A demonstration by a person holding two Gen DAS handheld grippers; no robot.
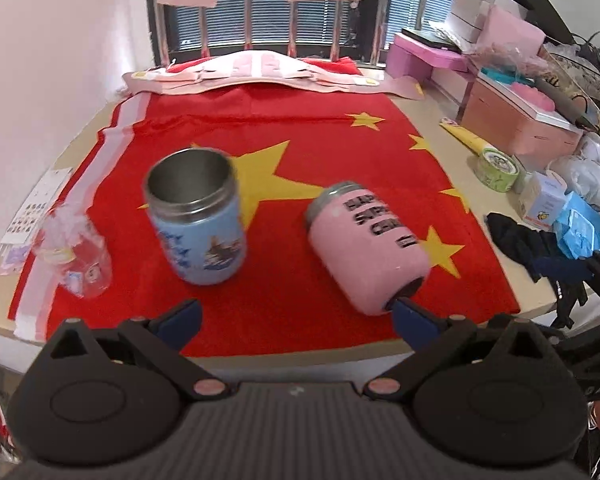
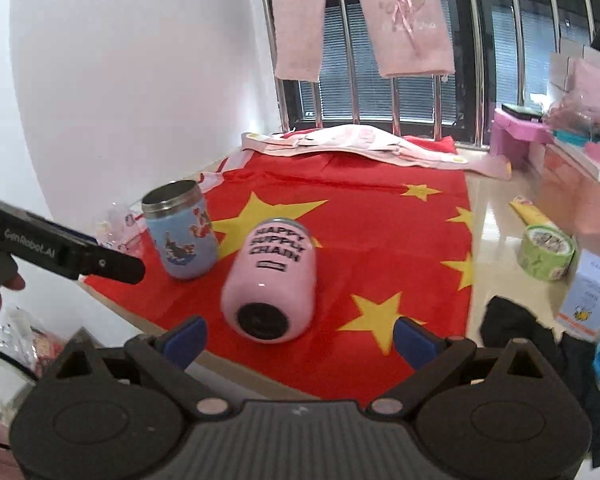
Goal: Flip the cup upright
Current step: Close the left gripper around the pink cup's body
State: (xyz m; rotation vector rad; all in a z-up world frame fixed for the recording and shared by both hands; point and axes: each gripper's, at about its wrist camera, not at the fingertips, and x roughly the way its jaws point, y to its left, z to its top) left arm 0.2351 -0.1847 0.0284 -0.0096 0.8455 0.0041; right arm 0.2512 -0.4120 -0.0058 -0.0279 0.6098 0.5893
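Red flag cloth (image 2: 380, 248) covered the tabletop (image 2: 496, 216); the pink cup (image 2: 270, 280) lay on its side just ahead of the right tongs (image 2: 300, 334), not yet upright. Both the right and left tongs (image 1: 296, 316) stood wide open and empty, the blue cup (image 1: 198, 220) already upright ahead of the left tongs.

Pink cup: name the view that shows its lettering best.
Right wrist view: the pink cup lies with its black base toward the camera and its lettering reads fully. In the left wrist view the same cup is blurred and angled, with its letters partly cut off.
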